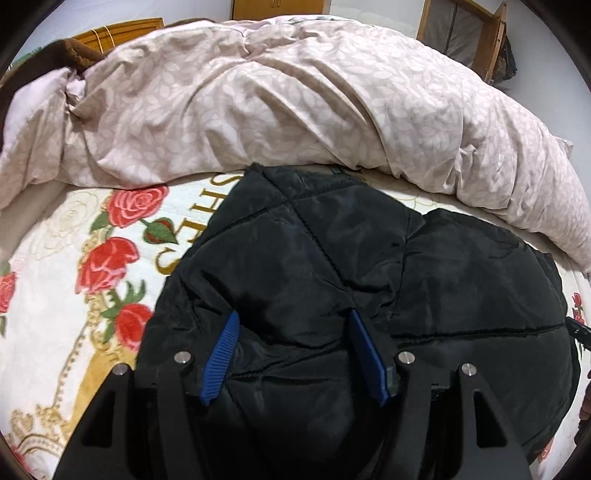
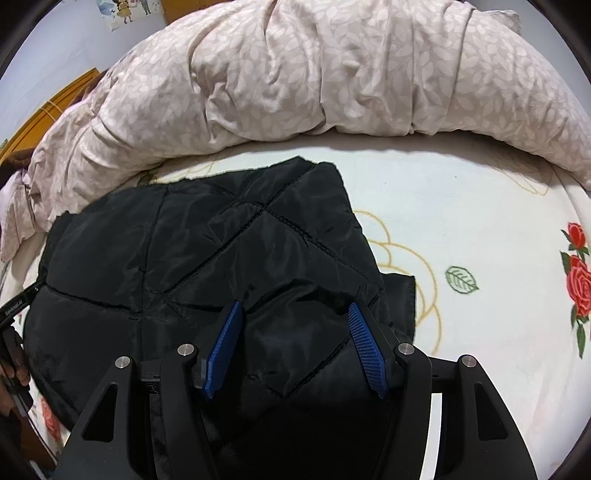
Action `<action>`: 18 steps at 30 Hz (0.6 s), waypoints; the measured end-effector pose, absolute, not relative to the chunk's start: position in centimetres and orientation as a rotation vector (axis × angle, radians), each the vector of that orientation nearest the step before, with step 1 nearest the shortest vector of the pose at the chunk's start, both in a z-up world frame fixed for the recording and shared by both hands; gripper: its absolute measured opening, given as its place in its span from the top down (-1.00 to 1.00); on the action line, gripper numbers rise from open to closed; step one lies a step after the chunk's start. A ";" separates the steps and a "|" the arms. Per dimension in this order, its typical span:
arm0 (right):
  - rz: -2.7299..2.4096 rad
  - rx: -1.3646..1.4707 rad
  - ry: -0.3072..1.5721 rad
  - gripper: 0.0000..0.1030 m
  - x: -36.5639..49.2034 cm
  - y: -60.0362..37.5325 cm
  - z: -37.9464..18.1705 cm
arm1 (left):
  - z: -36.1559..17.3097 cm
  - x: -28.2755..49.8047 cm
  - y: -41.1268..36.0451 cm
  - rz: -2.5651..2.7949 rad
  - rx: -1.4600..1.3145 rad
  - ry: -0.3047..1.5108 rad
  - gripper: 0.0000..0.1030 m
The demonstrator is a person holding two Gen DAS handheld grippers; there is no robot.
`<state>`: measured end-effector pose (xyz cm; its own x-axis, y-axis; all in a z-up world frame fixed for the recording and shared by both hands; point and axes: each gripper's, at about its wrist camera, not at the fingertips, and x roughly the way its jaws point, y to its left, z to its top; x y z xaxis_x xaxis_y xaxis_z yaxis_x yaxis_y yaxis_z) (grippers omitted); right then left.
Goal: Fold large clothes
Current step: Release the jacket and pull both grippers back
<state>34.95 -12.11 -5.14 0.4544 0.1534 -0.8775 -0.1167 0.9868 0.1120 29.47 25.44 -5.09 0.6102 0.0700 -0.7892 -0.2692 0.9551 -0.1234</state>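
A black quilted jacket (image 1: 332,258) lies folded into a thick bundle on the rose-patterned blanket (image 1: 74,258) of a bed. My left gripper (image 1: 293,314) hovers over the bundle's near left part, its blue pads (image 1: 221,350) spread wide and pressing on nothing. In the right wrist view the same jacket (image 2: 203,251) fills the lower left, with a folded corner pointing toward the duvet. My right gripper (image 2: 295,304) stands open over the jacket's near right part, and the black fabric shows loose between its pads (image 2: 369,350). The jacket's underside is hidden.
A crumpled beige leaf-print duvet (image 1: 258,92) (image 2: 332,74) is heaped along the far side of the bed. Bare blanket (image 2: 480,221) spreads to the right of the jacket. A wooden headboard (image 1: 122,31) and a wooden frame (image 1: 461,29) stand behind. A hand (image 2: 14,369) shows at the left edge.
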 end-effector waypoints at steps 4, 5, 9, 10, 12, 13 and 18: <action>0.171 0.050 1.032 -0.17 32.1 -12.7 -1.8 | -2.2 26.8 24.3 0.208 -0.214 0.863 -0.25; 0.171 0.050 1.025 -0.17 31.3 -12.8 -1.2 | -1.5 25.9 24.1 0.211 -0.213 0.852 -0.26; 0.192 0.032 1.010 -0.17 26.4 -12.8 1.2 | 0.8 21.6 22.1 0.212 -0.223 0.844 -0.29; 0.197 0.021 1.007 -0.17 25.1 -12.7 1.7 | 1.2 20.4 21.4 0.213 -0.228 0.845 -0.31; 0.204 0.004 1.005 -0.17 22.4 -12.7 2.6 | 1.7 18.2 20.2 0.210 -0.242 0.854 -0.34; 0.210 0.003 1.002 -0.17 21.0 -12.7 3.1 | 2.0 17.1 19.5 0.207 -0.249 0.856 -0.34; 0.222 -0.018 0.992 -0.17 15.0 -12.9 4.8 | 3.4 11.5 15.8 0.194 -0.256 0.857 -0.36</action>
<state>15.04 -12.94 4.84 0.5261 0.1775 -0.8317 -0.1941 0.9772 0.0858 11.48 15.77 3.44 0.6400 0.0660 -0.7655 -0.2704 0.9519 -0.1440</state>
